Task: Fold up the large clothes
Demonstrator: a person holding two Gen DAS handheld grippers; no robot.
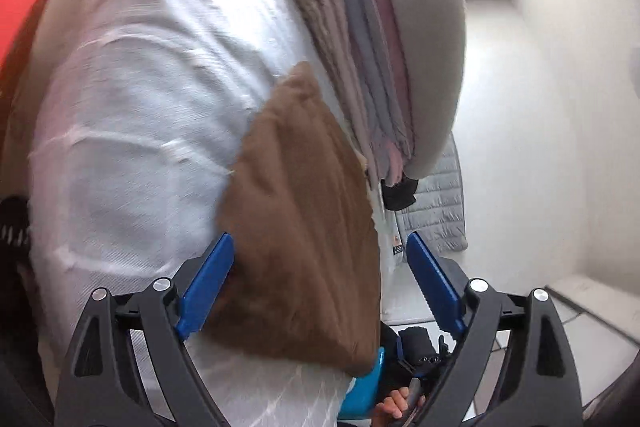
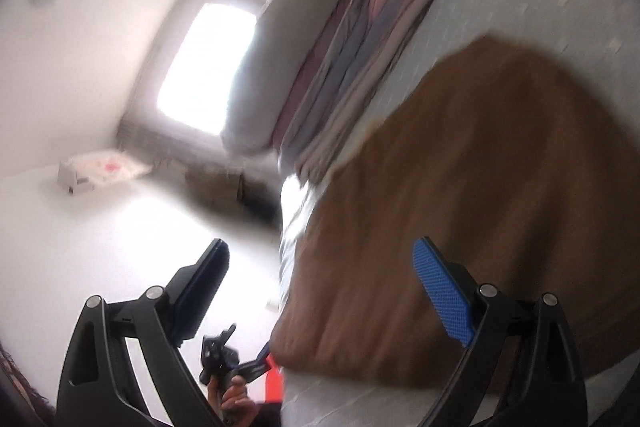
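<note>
Two grippers, both with fingers spread wide and nothing pinched between them. Item one, left gripper (image 1: 320, 255): blue pads at 7 and 5 o'clock of the left wrist view, the brown folded garment (image 1: 300, 219) lying between and beyond them; whether the left pad touches the cloth edge cannot be told through the blur. Item two, right gripper (image 2: 322, 261): one dark finger at 7 o'clock, one blue textured pad at 5 o'clock in the right wrist view, the same brown garment (image 2: 460, 195) spread from centre toward 3 o'clock, its near edge passing between the fingers. Item three, white bed cover (image 1: 152, 99): lightly creased, bearing the brown garment, filling the left wrist view from 8 to 12 o'clock. Item four, stack of folded clothes (image 1: 360, 59): muted pinks, greys and mauves, toward 1 o'clock, just beyond the brown garment's far corner. Item five, grey pillow (image 1: 424, 39): resting against the far side of the stack. Item six, grey quilted piece (image 1: 440, 203): at 4 o'clock, off the bed's edge. Item seven, bright window (image 2: 208, 59): at 10 o'clock in the right wrist view, white walls around it. Item eight, person's hand (image 2: 236, 399): at 6 o'clock, gripping a black handle. Both views are motion-blurred.
</note>
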